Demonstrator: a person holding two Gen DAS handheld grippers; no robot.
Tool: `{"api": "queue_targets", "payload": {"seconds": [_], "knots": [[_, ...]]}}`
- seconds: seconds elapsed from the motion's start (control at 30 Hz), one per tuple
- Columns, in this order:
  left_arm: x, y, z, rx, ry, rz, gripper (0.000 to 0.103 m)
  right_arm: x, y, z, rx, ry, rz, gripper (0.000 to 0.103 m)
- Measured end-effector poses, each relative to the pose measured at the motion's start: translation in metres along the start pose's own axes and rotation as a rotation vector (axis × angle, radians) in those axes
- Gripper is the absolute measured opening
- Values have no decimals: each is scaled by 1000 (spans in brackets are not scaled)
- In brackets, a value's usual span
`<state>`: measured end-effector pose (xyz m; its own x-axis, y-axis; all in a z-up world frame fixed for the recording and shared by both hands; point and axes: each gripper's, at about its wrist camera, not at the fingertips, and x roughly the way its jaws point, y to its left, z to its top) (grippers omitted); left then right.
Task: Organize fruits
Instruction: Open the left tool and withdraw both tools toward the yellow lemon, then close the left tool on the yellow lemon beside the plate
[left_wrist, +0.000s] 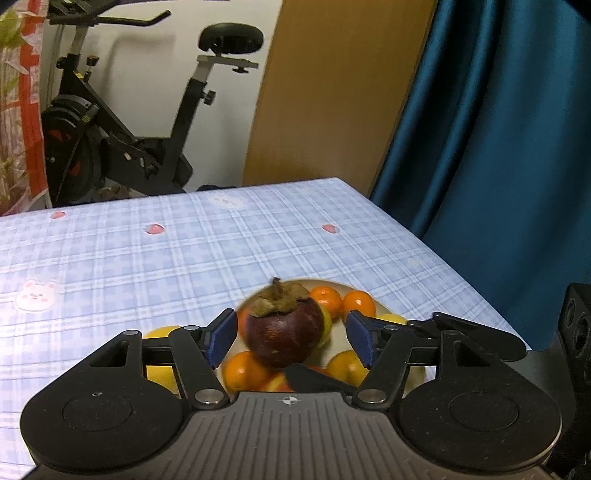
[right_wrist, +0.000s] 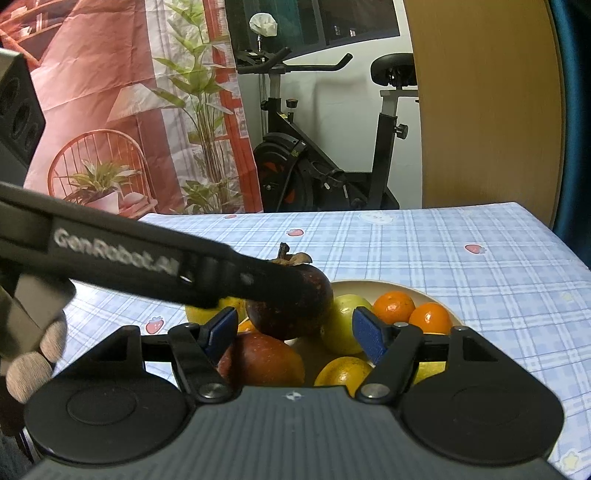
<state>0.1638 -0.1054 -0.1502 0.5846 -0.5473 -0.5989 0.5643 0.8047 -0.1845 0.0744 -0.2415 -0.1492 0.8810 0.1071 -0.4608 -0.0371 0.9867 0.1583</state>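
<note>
One legible marking: the brand "GenRobot.AI", white letters, slightly blurred, along the side of the black left gripper (right_wrist: 295, 273) body, which crosses the right wrist view from the left edge toward the fruit. Nothing else readable: the tablecloth (right_wrist: 461, 266) carries only strawberry and bunny pictures, and the exercise bike (right_wrist: 317, 155) shows no legible label.

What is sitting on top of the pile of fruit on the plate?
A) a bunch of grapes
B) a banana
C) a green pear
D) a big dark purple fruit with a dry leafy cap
D: the dark purple fruit with its brown leafy cap rests on the oranges and yellow fruits piled on the plate.
</note>
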Motion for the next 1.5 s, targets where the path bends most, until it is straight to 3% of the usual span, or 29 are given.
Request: {"api": "queue_targets", "payload": {"seconds": [0.3, 0.57, 0.83, 1.07, 1.33, 1.5], "knots": [[-38, 54, 7, -79, -64, 86, 67, -10, 9, 10, -25, -55, 13, 71], [-62, 90, 20, -100, -111, 125, 67, 2, 44, 23, -125, -59, 96, 71], [-55, 114, 6, -152, -100, 110, 67, 49, 88, 25, -333, 51, 124, 71], [-54, 130, -7, -172, -70, 125, 66, 94, 97, 30, -368, 159, 91, 71], [-56, 141, -15, -207, -58, 138, 66, 123, 111, 23, -452, 261, 28, 70], [-59, 139, -19, -205, -55, 131, 66, 123, 112, 21, -458, 278, 30, 73]]}}
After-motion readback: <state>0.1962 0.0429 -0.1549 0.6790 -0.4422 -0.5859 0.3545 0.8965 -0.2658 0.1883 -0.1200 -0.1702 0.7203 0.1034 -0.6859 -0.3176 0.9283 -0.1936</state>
